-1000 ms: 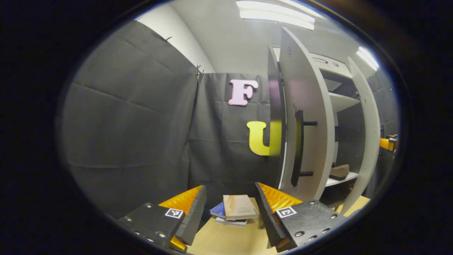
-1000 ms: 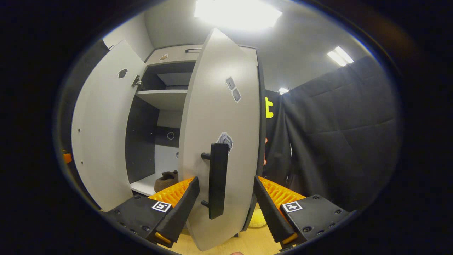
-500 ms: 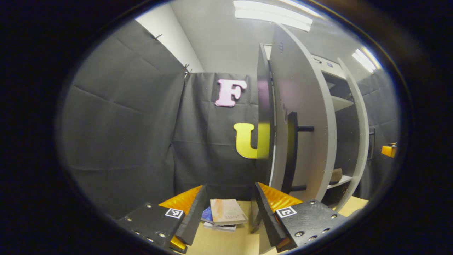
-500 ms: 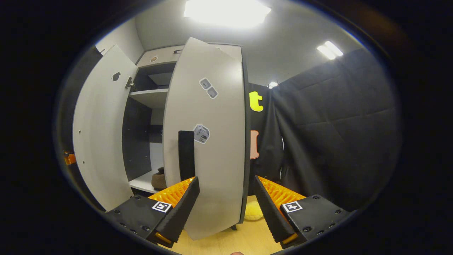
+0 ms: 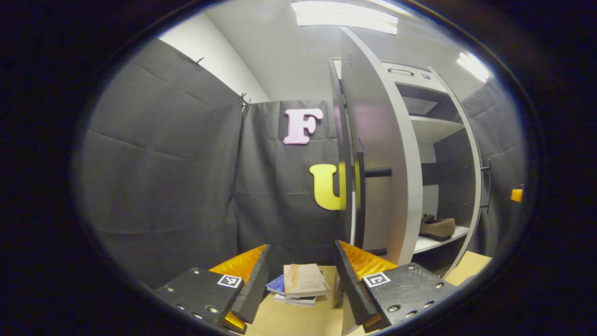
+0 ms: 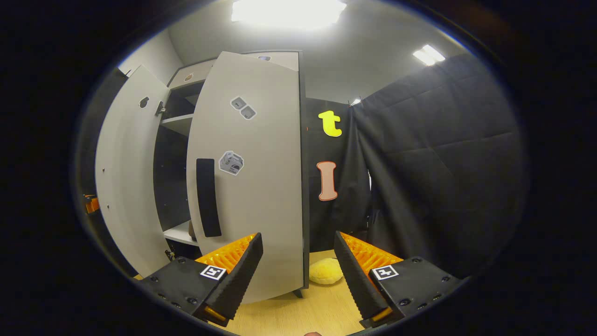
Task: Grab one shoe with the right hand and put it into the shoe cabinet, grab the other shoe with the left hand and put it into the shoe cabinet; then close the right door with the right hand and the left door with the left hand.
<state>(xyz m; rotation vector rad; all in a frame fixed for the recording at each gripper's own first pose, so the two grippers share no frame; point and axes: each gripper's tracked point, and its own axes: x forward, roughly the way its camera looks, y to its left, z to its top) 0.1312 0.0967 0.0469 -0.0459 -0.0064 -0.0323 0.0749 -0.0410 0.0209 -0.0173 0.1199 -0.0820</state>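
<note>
Shoe heel hidden behind left door; stacked books partly behind hand-held gripper's finger.

A recording booth — black cloth walls, ceiling strip lights.

No text is legible (door stickers too small to read).

The shoe cabinet doors look smooth, matt grey laminate with a matt black handle, the floor pale wood-grain, the shoe soft, suede-like.
</note>
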